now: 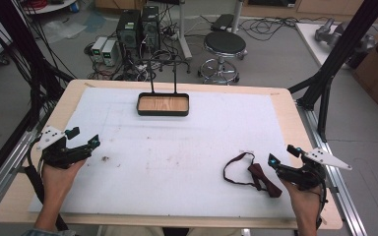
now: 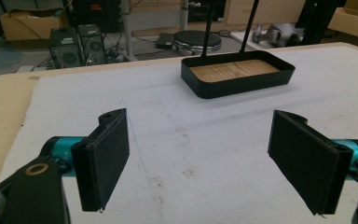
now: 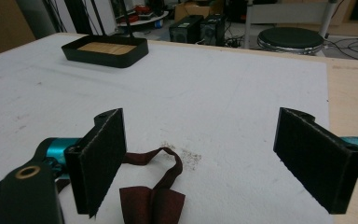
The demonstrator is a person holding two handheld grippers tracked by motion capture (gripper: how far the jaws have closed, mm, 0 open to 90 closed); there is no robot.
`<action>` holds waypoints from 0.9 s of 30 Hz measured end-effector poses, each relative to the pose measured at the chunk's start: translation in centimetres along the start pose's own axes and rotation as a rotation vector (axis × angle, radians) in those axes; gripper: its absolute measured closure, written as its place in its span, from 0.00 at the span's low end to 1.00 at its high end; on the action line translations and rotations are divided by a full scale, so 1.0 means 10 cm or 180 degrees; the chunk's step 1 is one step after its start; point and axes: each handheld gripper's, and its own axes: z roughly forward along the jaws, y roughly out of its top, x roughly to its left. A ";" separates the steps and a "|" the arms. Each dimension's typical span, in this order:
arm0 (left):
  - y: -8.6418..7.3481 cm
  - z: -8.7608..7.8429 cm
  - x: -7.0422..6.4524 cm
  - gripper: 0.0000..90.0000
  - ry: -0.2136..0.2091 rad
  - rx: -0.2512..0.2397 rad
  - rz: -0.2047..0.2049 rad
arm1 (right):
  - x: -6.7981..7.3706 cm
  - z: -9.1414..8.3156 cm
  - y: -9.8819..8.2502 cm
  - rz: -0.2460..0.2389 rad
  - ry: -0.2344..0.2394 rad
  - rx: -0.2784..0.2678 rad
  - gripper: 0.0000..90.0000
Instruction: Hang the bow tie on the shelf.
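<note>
Two grippers rest with jaws spread and empty: right gripper [image 1: 283,157] nearer, dark red bow tie [image 3: 153,198] just ahead, toward its left jaw; left gripper [image 1: 83,137] well apart.

Overhead forward-down; gripper cameras low, sharing tray [image 1: 163,104].

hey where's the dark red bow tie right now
In the high view the dark red bow tie lies on the white mat at the near right, just left of the open right gripper.
</note>
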 end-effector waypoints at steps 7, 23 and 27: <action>0.01 0.03 -0.01 0.23 -0.0010 0.0006 0.0022 | 0.01 -0.03 -0.01 -0.0040 -0.0007 0.0018 0.18; 0.04 0.04 -0.01 0.23 0.0005 -0.0015 0.0045 | 0.07 -0.07 -0.06 -0.0051 -0.0031 0.0123 0.18; 0.05 0.04 -0.01 0.23 0.0009 -0.0036 0.0033 | 0.06 -0.08 -0.10 -0.0067 0.0013 0.0174 0.22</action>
